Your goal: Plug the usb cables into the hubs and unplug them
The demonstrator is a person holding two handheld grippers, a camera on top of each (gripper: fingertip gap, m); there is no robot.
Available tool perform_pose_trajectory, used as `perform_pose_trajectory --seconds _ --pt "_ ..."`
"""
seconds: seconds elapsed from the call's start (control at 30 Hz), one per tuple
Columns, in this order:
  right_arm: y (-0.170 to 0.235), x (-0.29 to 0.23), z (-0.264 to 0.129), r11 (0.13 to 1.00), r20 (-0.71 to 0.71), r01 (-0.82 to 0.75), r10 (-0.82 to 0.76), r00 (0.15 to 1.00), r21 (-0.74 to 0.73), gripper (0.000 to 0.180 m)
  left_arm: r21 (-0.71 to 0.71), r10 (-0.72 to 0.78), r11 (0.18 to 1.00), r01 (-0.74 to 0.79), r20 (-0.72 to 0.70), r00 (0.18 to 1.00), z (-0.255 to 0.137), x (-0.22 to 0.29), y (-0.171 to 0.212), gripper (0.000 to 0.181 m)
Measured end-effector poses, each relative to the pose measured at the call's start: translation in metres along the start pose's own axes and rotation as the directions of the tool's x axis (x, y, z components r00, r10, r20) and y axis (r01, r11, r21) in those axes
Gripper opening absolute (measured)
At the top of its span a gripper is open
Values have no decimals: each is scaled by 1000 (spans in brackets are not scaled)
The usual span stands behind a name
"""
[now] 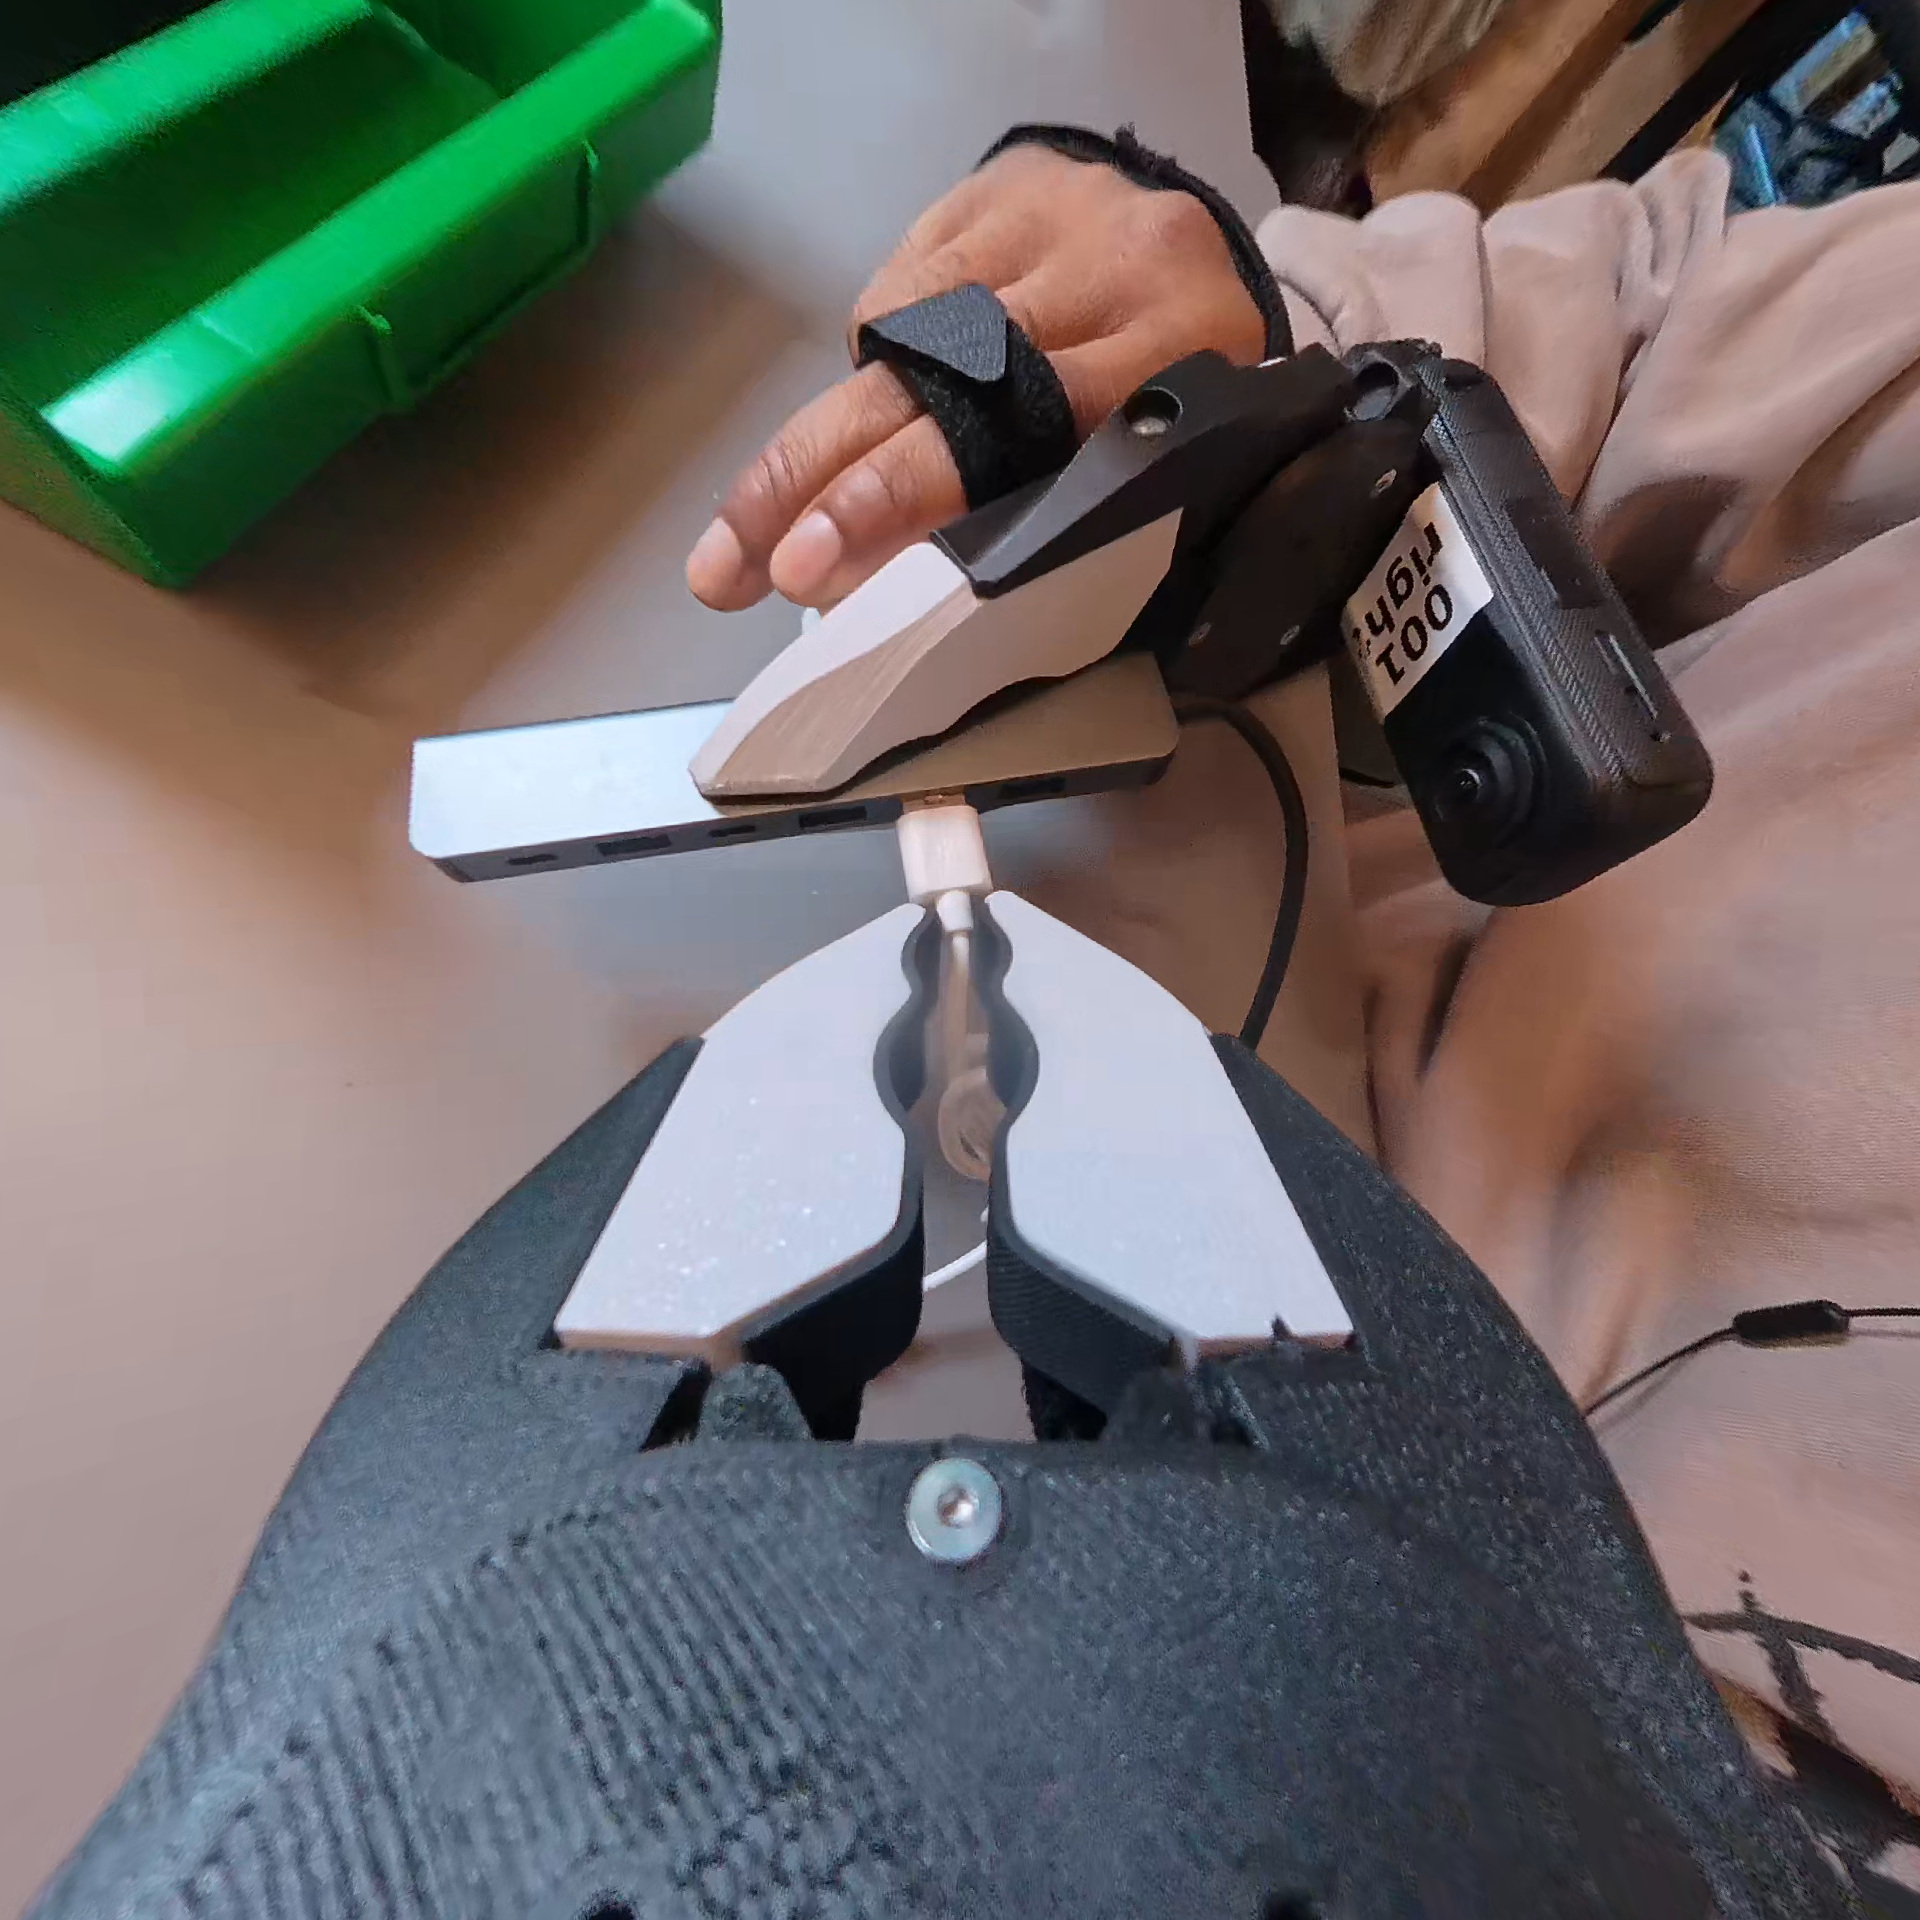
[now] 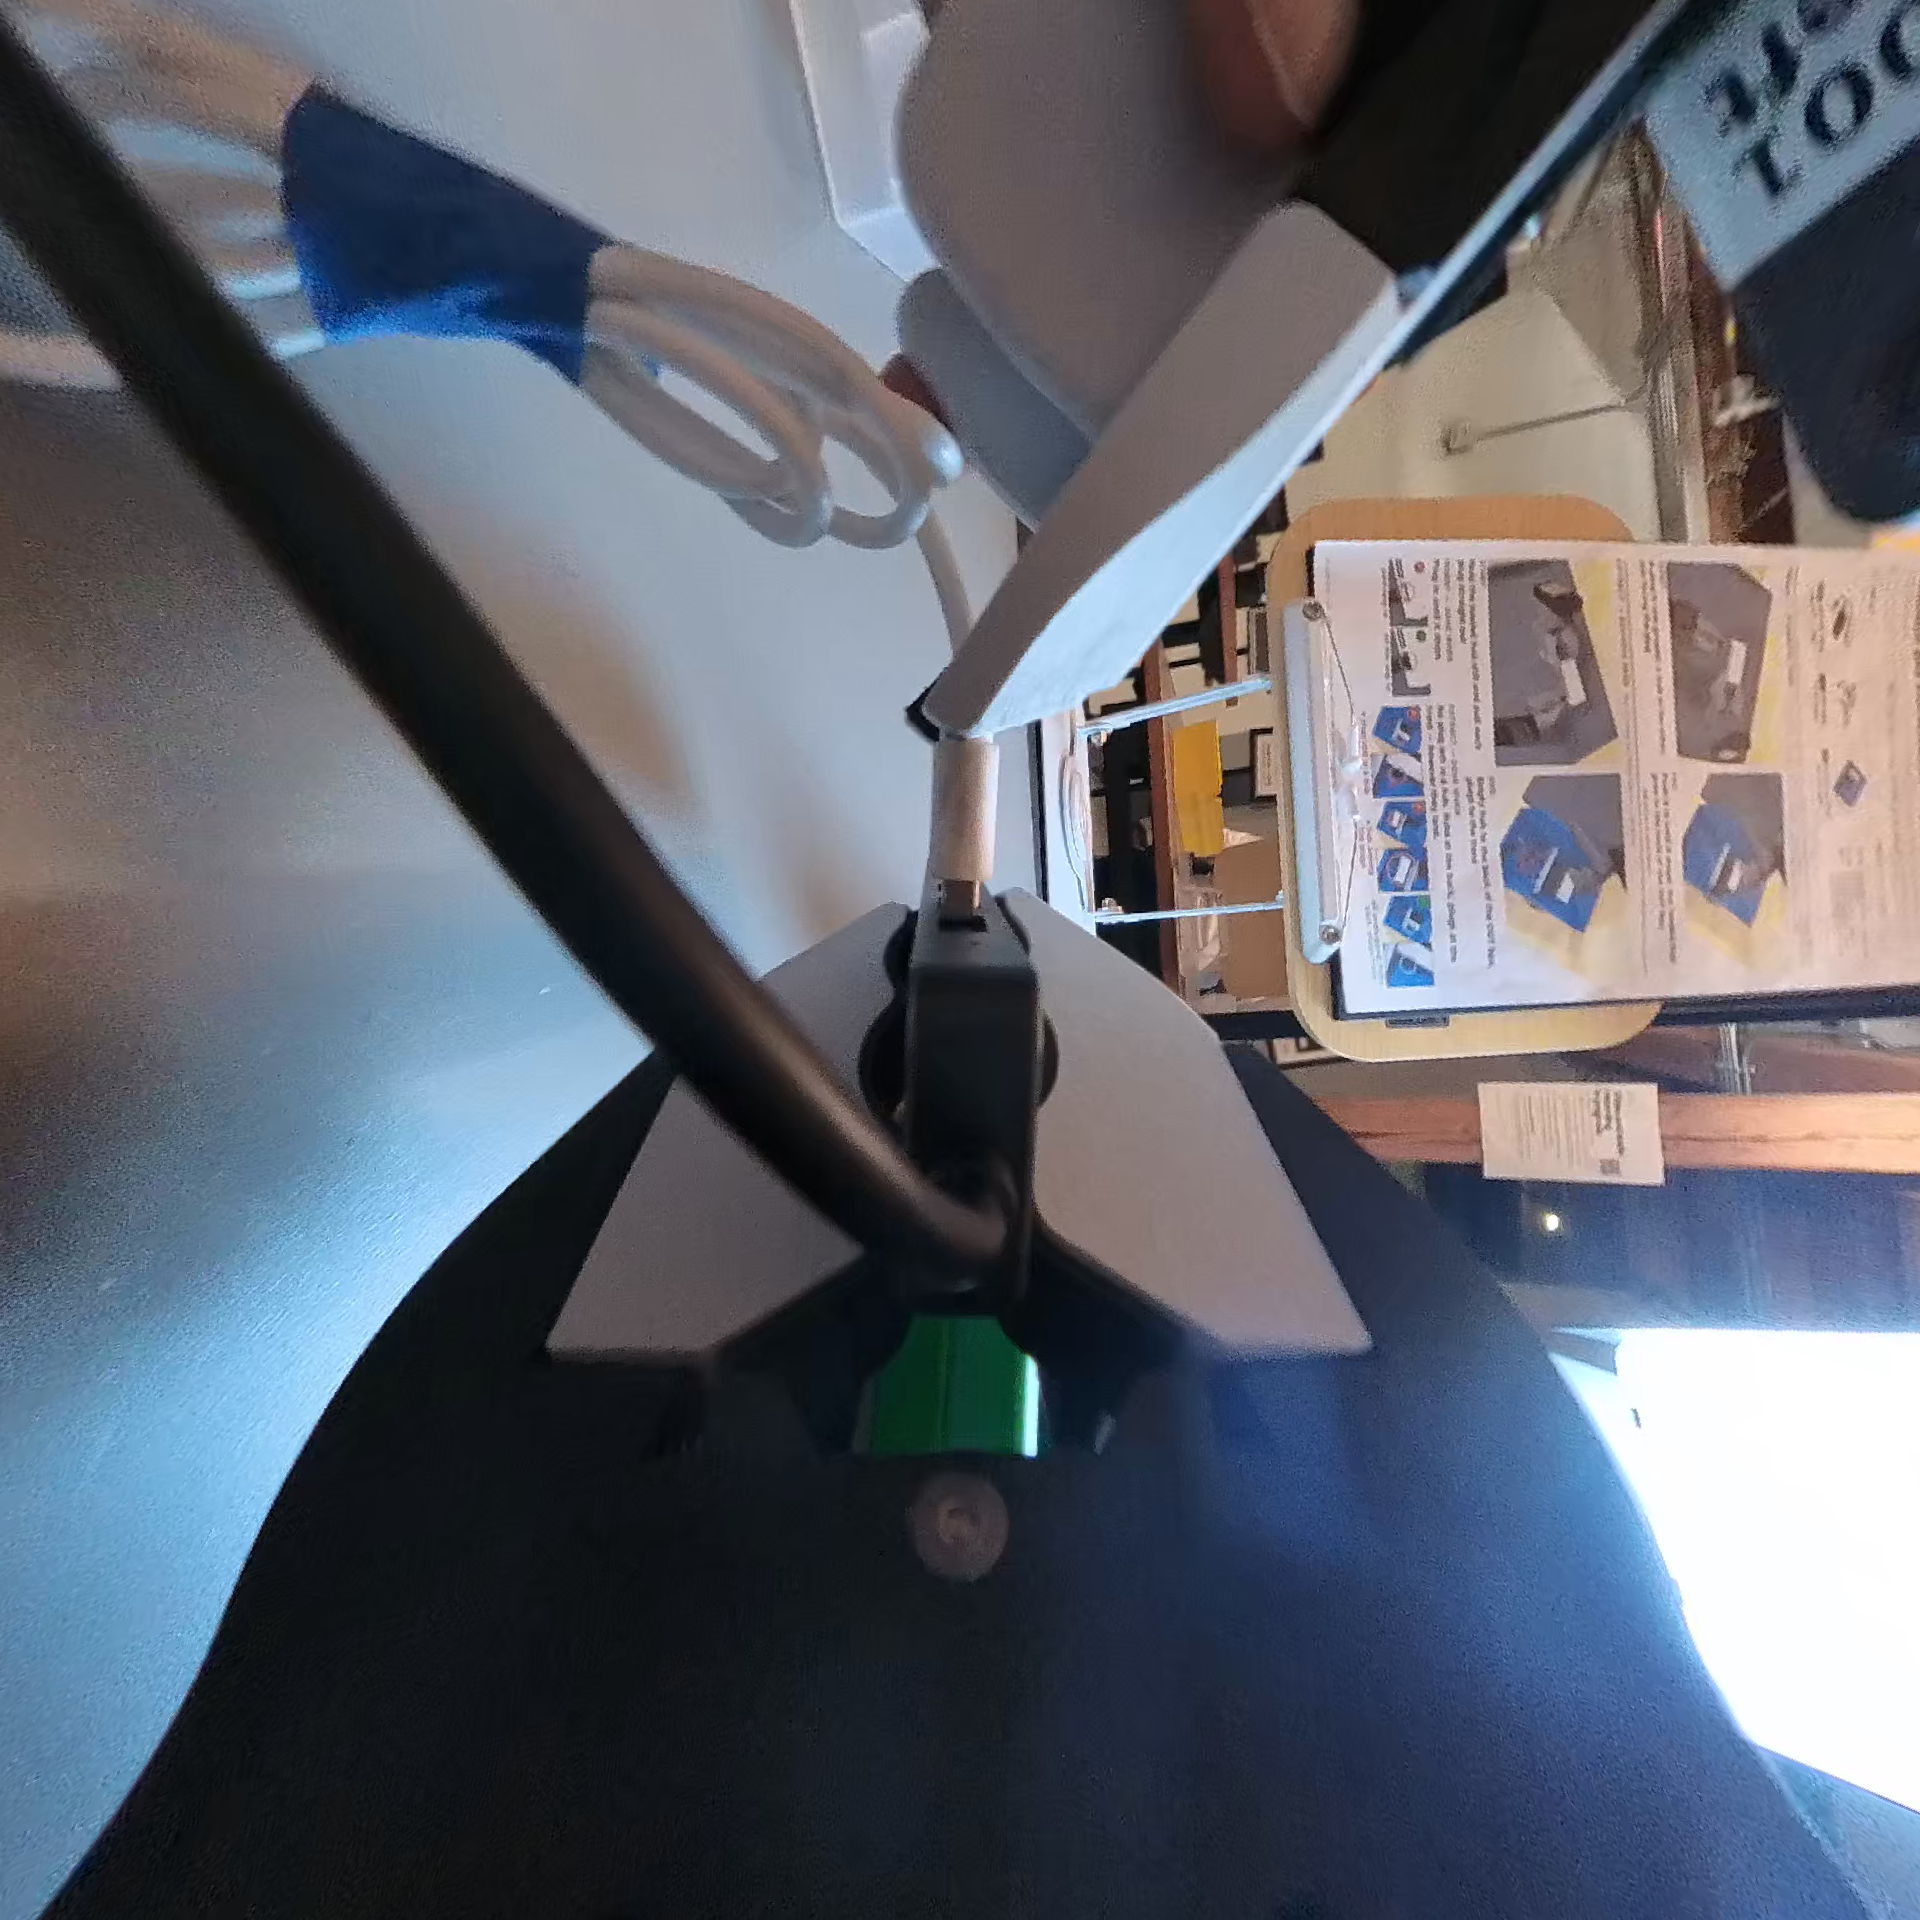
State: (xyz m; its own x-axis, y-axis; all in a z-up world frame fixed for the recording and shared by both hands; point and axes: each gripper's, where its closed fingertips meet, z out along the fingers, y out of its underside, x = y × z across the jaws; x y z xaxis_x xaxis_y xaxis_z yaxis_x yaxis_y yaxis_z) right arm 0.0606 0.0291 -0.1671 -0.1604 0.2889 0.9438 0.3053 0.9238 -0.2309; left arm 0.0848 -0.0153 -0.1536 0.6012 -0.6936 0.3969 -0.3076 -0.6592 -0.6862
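- Hub (image 1: 561, 795): slim grey metal bar, held off the table, pinched flat between the fingers of the right gripper (image 1: 717, 774). Judged light and rigid, its smooth faces liable to slip; best gripped across the broad faces, clear of the port row.
- White USB plug (image 1: 940, 847): seated in or right at a port on the hub's near edge; how deep cannot be told. The left gripper (image 1: 958, 906) is pressed together on the cord just behind the plug. Judged small and stiff with a soft cord; better held on the plug shell than on the cord.
- Left wrist view only: the hub's port row, a green bin (image 1: 312, 260) well beyond the hub, the hand (image 1: 1029, 343) on the right gripper.
- Right wrist view only: the hub end-on (image 2: 971, 1049) with its black lead (image 2: 436, 665) curling away, a white cable coil (image 2: 727, 416) bound in blue beyond the hub, a printed sheet on a stand (image 2: 1621, 769) behind.
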Motion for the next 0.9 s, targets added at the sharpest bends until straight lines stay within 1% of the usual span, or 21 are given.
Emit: perform_pose_trajectory --seconds 0.07,0.13,0.27,0.33,0.4,0.43,0.53,0.67,0.77,0.9 --pt "2 7 3 999 -12 -32 32 999 -23 11 78 44 996 -47 39 998 -5 -3 -4 9" --pt "4 11 5 999 -38 -26 24 999 -34 11 175 65 982 -75 65 996 -8 -4 -8 17" --pt "5 5 9 998 -45 13 -15 999 -63 11 275 75 955 -109 131 988 -4 -12 0 14" --pt "1 6 10 998 -61 14 -18 998 -60 12 257 68 961 -102 138 988 -2 -13 8 15" --pt "-2 8 10 998 -76 23 -27 997 -54 12 229 93 964 -136 192 977 -2 -17 12 11" --pt "-4 8 10 999 -81 24 -28 996 -49 12 227 112 961 -160 211 971 -3 -16 12 6" --pt "-4 10 7 999 -94 17 -20 995 -37 12 231 141 952 -199 242 960 -3 -13 8 6" --pt "-4 10 5 999 -95 8 -10 995 -31 12 229 146 952 -205 251 957 -2 -12 7 5" --pt "-4 5 6 999 -74 26 -28 997 -37 11 189 158 959 -212 262 952 0 -12 11 4" --pt "-12 0 5 1000 -57 25 -26 998 -19 11 197 147 961 -193 228 963 -3 -7 10 3"
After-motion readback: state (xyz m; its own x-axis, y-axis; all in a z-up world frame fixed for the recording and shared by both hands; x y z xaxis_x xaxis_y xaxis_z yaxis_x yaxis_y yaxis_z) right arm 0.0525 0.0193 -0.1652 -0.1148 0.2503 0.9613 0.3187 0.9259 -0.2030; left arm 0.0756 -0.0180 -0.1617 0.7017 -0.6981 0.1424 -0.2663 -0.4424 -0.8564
